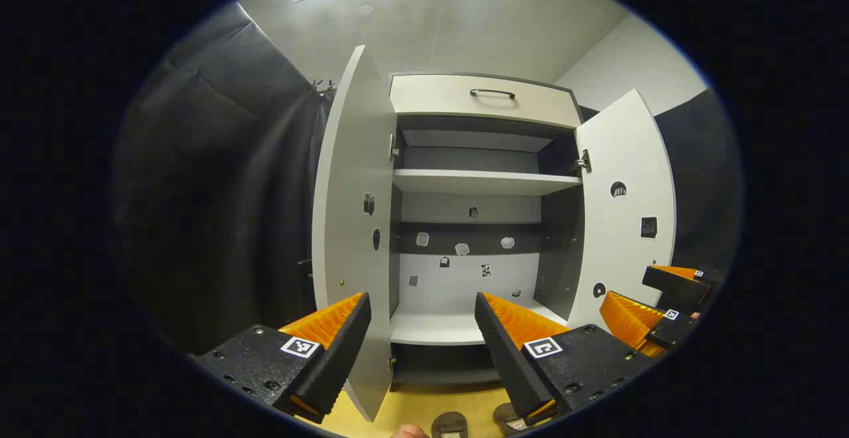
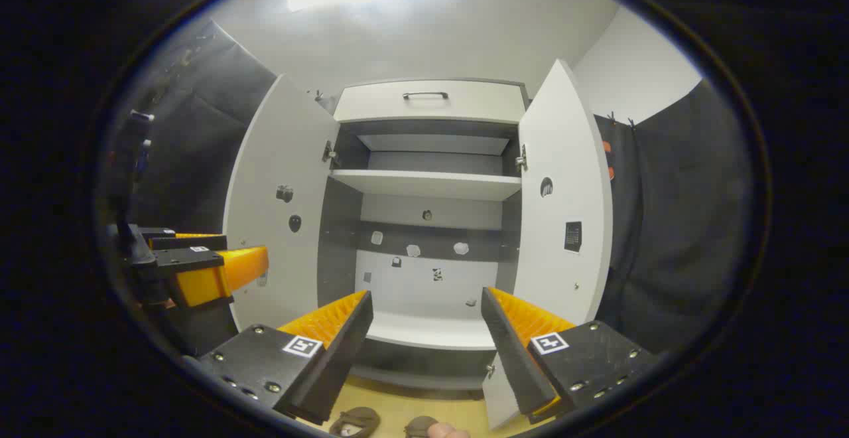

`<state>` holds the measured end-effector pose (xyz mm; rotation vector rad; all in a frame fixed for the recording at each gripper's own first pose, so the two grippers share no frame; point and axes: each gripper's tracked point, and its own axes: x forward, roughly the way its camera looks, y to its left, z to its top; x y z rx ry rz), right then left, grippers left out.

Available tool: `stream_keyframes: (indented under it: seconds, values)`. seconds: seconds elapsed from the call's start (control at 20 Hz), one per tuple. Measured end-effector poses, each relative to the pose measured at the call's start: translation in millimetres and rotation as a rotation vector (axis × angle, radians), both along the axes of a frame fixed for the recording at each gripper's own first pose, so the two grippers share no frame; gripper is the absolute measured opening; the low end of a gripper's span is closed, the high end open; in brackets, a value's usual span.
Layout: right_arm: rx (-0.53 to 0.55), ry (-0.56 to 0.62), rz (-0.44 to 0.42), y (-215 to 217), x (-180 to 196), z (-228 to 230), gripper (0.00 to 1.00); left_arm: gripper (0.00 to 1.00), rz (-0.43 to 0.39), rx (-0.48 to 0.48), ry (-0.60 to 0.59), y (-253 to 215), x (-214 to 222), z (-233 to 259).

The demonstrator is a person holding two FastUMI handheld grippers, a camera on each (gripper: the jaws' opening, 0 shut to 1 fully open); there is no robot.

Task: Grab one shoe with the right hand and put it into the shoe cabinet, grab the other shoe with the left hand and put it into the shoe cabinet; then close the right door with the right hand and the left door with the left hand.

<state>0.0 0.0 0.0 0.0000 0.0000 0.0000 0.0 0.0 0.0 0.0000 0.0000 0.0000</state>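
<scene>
The shoe cabinet [image 1: 481, 182] [image 2: 431, 186] stands ahead with both doors swung wide and its shelves bare. Two dark brown shoes lie on the wooden floor in front of it, at the bottom edge: one shoe [image 1: 450, 425] [image 2: 355, 420] and the other shoe [image 1: 507, 417] [image 2: 419, 427]. My left gripper [image 1: 422, 298] is open and empty, raised above the shoes and facing the lower shelf. My right gripper [image 2: 428, 294] is likewise open and empty. Each also appears beside the other: right gripper [image 1: 627, 289], left gripper [image 2: 245, 250].
The left door [image 1: 351, 225] [image 2: 282, 212] and right door [image 1: 627, 212] [image 2: 564, 212] stick out toward me. A drawer with a dark handle [image 1: 492, 93] tops the cabinet. Black cloth hangs on both sides. A fingertip [image 1: 408, 431] shows at the bottom edge.
</scene>
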Motion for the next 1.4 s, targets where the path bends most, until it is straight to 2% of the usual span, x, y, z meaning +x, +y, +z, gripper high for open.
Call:
stream_keyframes:
  seconds: [0.1,0.15,0.35,0.45,0.5,0.6,0.65,0.9,1.1,1.4]
  values:
    - [-0.001,0.001,-0.003,-3,0,-1,0.99,0.96,0.001,0.0,-0.007,-2,-2,1]
    - [-0.003,0.001,-0.004,-4,-1,-1,0.99,0.99,0.003,-0.004,-0.009,-3,-2,1]
    - [-0.01,-0.007,-0.009,-9,-5,1,0.99,0.96,0.009,-0.009,-0.007,-5,-5,1]
    - [-0.005,-0.008,-0.01,-10,-5,0,0.99,0.96,0.014,0.0,-0.01,-6,-7,3]
    - [-0.003,-0.007,-0.011,-11,-6,0,0.99,0.99,0.014,0.002,-0.015,-6,-8,5]
    - [0.003,-0.008,-0.013,-12,-7,0,0.99,0.93,0.014,0.004,-0.022,-9,-10,7]
    - [0.005,-0.01,-0.012,-11,-8,1,0.99,0.96,0.015,0.006,-0.025,-9,-12,7]
    - [-0.004,-0.004,-0.014,-12,-8,-8,0.99,0.96,0.027,0.007,-0.023,-6,-13,8]
    - [-0.03,0.098,0.002,-4,-7,-77,0.99,0.96,0.048,0.011,-0.029,3,-14,11]
    - [0.029,0.41,0.074,21,-39,-237,0.98,0.96,0.103,0.037,-0.03,27,-19,12]
